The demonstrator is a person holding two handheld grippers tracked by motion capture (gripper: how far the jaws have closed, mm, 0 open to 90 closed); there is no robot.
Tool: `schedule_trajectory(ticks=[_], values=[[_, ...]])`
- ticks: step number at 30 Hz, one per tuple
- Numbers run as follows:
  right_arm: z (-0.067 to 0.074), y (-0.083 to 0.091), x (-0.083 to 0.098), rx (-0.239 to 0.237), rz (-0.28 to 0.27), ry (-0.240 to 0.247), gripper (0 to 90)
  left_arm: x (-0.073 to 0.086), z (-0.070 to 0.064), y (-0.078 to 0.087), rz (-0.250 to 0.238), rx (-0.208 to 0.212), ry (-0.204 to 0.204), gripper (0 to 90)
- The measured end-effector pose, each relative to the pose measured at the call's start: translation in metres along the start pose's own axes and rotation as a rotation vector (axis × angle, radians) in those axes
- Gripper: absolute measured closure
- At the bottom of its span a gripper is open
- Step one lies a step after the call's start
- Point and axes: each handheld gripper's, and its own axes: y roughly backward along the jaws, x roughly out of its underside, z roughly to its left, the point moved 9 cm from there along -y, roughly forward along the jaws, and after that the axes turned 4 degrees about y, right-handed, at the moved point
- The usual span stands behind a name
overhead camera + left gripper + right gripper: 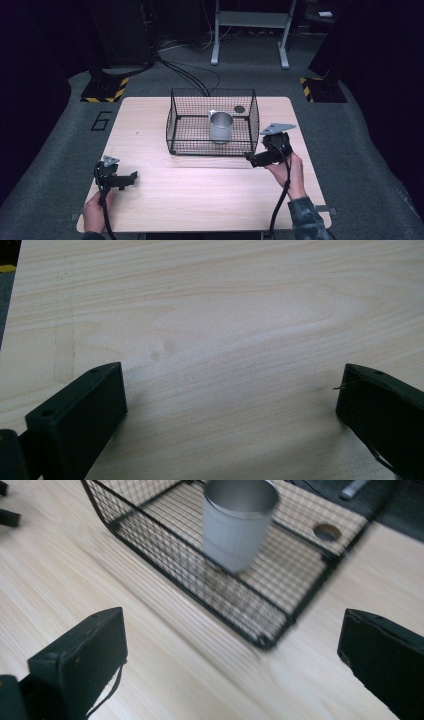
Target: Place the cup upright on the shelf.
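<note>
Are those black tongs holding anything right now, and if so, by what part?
Nothing is held. The left tongs stand open over bare table, and the right tongs are open too, outside the wire basket with the metal cup.

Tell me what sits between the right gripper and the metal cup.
The near wall of the wire basket. In the right gripper view, bare tabletop runs from the open right gripper to that mesh, and the cup stands upright inside.
</note>
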Motion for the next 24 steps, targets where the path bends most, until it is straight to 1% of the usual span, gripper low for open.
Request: schedule_trajectory(ticks=[1,2,3,4,5,6,7,9,10,11,12,13,14,15,16,17,18,19,21,22,23,24], values=[[-0.002,0.002,0.006,0.011,0.006,-0.012,0.0,0.000,0.001,0.000,0.002,-0.002,-0.012,0.0],[-0.007,0.005,0.015,0.024,0.008,-0.013,0.0,0.000,0.001,0.000,0.002,-0.001,-0.011,0.0],[-0.010,0.008,0.026,0.038,0.007,-0.042,0.0,0.000,0.001,0.000,0.002,-0.001,-0.011,0.0],[-0.010,0.008,0.026,0.038,0.007,-0.042,0.0,0.000,0.001,0.000,0.002,-0.001,-0.011,0.0],[-0.017,0.010,0.046,0.047,0.019,-0.066,0.0,0.000,0.001,0.000,0.002,-0.002,-0.011,0.0],[-0.017,0.010,0.046,0.047,0.019,-0.066,0.0,0.000,0.001,0.000,0.002,-0.002,-0.011,0.0],[-0.026,0.011,0.072,0.067,0.030,-0.108,0.0,0.000,0.001,0.000,0.002,-0.001,-0.012,0.0],[-0.030,0.009,0.090,0.075,0.036,-0.144,0.0,0.000,0.001,0.000,0.002,-0.002,-0.011,0.0],[-0.033,0.005,0.105,0.091,0.049,-0.162,0.0,0.000,0.001,0.000,0.002,-0.001,-0.011,0.0],[-0.035,0.003,0.114,0.098,0.057,-0.173,0.0,0.000,0.001,0.000,0.000,-0.002,-0.012,0.0],[-0.036,-0.001,0.128,0.089,0.050,-0.210,0.0,0.000,0.001,0.000,0.001,-0.001,-0.012,0.0],[-0.037,-0.004,0.136,0.092,0.055,-0.214,0.0,0.000,0.001,0.000,0.000,-0.002,-0.013,0.0],[-0.038,-0.008,0.150,0.105,0.068,-0.221,0.0,0.000,0.001,0.000,0.000,-0.002,-0.013,0.0],[-0.038,-0.008,0.150,0.105,0.068,-0.221,0.0,0.000,0.001,0.000,0.000,-0.002,-0.013,0.0],[-0.039,-0.012,0.160,0.120,0.075,-0.237,0.0,0.000,0.001,0.000,0.000,-0.002,-0.013,0.0],[-0.040,-0.016,0.172,0.123,0.093,-0.243,0.0,0.000,0.001,0.000,0.000,-0.002,-0.013,0.0],[-0.040,-0.019,0.179,0.135,0.088,-0.246,0.0,0.000,0.001,0.000,-0.001,-0.002,-0.012,0.0],[-0.041,-0.021,0.190,0.139,0.110,-0.238,0.0,-0.001,0.001,0.000,-0.007,-0.002,-0.004,0.0],[-0.041,-0.022,0.192,0.136,0.100,-0.232,0.0,-0.001,0.001,0.000,-0.006,-0.002,-0.006,0.0],[-0.042,-0.023,0.196,0.149,0.092,-0.240,0.0,-0.001,0.001,0.000,-0.007,-0.002,-0.005,0.0],[-0.042,-0.025,0.198,0.143,0.091,-0.247,0.0,-0.001,0.001,0.000,-0.006,-0.002,-0.007,0.0],[-0.042,-0.024,0.200,0.158,0.091,-0.228,0.0,-0.001,0.001,0.000,-0.006,-0.002,-0.006,0.0]])
